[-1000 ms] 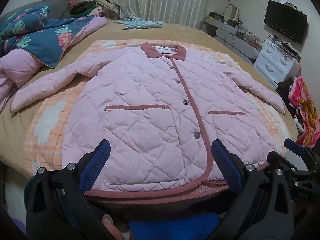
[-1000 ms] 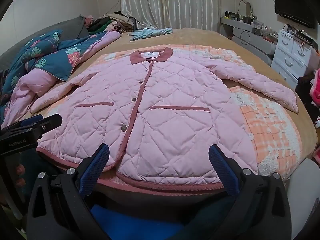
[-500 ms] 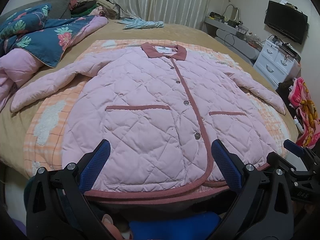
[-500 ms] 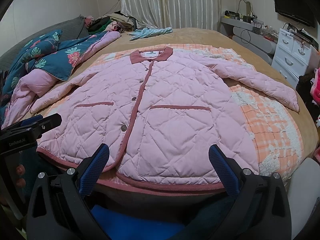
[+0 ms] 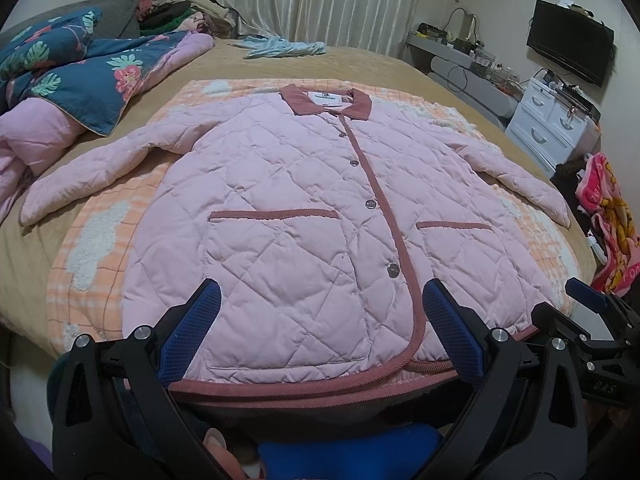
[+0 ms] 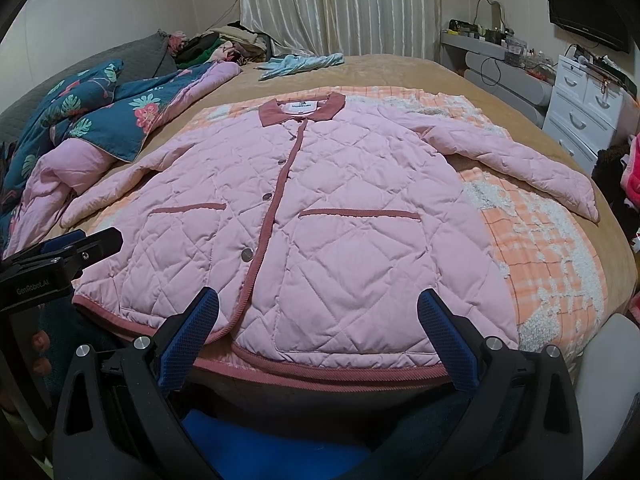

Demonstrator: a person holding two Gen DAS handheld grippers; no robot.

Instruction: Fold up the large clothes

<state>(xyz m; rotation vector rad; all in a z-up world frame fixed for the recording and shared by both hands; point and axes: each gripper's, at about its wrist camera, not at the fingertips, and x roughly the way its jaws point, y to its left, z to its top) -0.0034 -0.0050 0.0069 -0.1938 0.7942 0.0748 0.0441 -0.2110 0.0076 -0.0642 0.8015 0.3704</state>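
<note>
I see the coat (image 5: 288, 216) lying flat on the bed (image 5: 360, 68), front side up, buttoned shut, with its collar (image 5: 326, 100) at the far end from me. It is pink and puffy with dark pink trim. Under the coat is an orange checked blanket (image 5: 92, 248), which shows on both sides of the coat. Both sleeves are spread out to the sides of the coat. The hem of the coat is at the bed edge, closest to me.

My left tongs (image 5: 320, 336) are wide open, just in front of the hem and holding nothing. The blue pads (image 5: 192, 336) sit on either side of the coat's left half. My right tongs (image 6: 318, 336) are wide open too, also holding nothing, in front of the hem at the coat's right half. In the right view, the left tongs also show at the left side of the coat.

Left of the coat is a blue flower quilt (image 5: 92, 76) in a heap. Past the collar lies a light blue cloth (image 5: 280, 46). Far to the right of the coat stands a white dresser (image 5: 552, 124), with a black TV (image 5: 570, 40) on the wall above it.
</note>
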